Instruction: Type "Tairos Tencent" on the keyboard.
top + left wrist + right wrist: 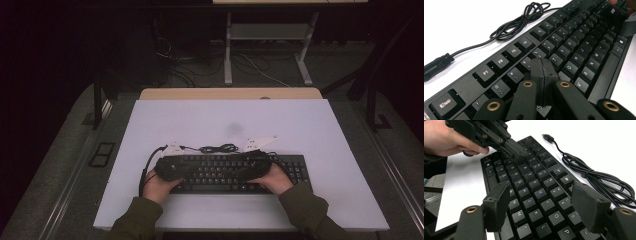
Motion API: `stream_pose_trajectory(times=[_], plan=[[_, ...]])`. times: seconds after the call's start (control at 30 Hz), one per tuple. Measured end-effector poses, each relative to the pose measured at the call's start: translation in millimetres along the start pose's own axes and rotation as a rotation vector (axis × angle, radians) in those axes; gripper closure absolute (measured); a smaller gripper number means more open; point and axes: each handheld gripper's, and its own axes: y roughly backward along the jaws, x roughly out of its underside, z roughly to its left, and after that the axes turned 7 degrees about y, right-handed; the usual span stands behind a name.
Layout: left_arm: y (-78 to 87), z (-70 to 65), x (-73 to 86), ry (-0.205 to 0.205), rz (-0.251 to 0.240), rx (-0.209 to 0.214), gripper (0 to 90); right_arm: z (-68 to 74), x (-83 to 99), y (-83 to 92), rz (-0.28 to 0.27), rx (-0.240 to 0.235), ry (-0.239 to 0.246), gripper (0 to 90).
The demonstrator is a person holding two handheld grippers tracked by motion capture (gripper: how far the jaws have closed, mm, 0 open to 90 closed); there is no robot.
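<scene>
A black keyboard [292, 167] lies near the front edge of the white table, its keys facing up. My left gripper [541, 65] is shut with nothing between its jaws, and its tip sits on or just above the keys near the number row. In the right gripper view the left gripper [517, 150] comes in from the top left, held by a hand [444, 137]. My right gripper [541, 195] stands wide open above the right half of the letter keys, holding nothing. From above, the left gripper [172, 167] and the right gripper [252, 167] both hover over the keyboard.
The keyboard's black cable [220, 148] lies coiled on the table just behind it, ending in a USB plug [547, 137]. The white table top [230, 120] stretches behind the keyboard. Table legs and floor cables [260, 70] stand beyond the far edge.
</scene>
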Motion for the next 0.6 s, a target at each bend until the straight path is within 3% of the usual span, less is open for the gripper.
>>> stream_pose_trajectory(times=[0.6], plan=[[-1.7,1.2,0.6,0.002,0.011,0.003,89.3,0.5,-0.1,-0.4,0.004,0.004,0.004,31.1]])
